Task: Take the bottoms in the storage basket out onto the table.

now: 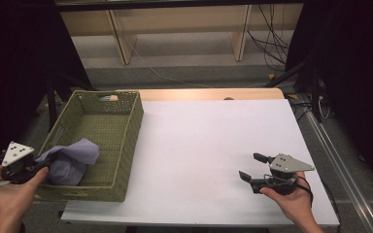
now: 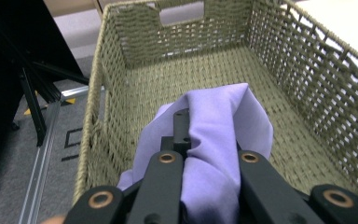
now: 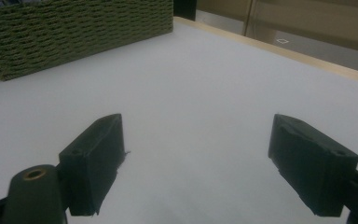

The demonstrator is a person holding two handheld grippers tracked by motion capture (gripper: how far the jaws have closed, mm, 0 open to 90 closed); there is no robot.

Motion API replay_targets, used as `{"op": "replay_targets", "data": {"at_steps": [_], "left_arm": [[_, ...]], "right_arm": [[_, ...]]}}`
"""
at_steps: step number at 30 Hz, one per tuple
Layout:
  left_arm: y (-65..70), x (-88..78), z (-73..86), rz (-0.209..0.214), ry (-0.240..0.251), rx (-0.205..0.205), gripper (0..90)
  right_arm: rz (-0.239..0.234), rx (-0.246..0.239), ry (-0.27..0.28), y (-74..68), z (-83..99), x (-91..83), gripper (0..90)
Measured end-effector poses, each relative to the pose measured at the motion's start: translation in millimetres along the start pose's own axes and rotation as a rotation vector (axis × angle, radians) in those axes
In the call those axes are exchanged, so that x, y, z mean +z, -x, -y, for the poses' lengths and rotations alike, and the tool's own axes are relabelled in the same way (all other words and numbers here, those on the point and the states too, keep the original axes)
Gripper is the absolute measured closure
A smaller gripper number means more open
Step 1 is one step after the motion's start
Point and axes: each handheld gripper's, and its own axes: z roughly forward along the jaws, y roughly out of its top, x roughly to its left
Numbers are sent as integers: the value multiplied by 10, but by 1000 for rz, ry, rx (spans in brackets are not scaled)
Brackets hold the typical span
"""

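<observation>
The left gripper (image 1: 42, 164) has its jaws pinched tight on a lavender cloth (image 1: 70, 160), holding it over the near end of the woven green basket (image 1: 126, 145) at the left side of the white table (image 1: 213, 145). Well apart, the right gripper (image 1: 252, 167) hovers low over the bare tabletop, jaws spread wide, gripping nothing.

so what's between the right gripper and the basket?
Bare white table top: in the high view nothing sits between the right gripper and the woven basket; the right gripper view agrees.
</observation>
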Motion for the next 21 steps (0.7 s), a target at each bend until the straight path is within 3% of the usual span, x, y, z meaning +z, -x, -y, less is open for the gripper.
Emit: {"op": "replay_targets", "data": {"at_steps": [5, 21], "left_arm": [[28, -3, -32, 5, 42, -11, 850], [135, 23, -181, 29, 94, 4, 850]], "right_arm": [[-1, 2, -3, 1, 3, 2, 193], [0, 0, 1, 0, 2, 2, 193]]}}
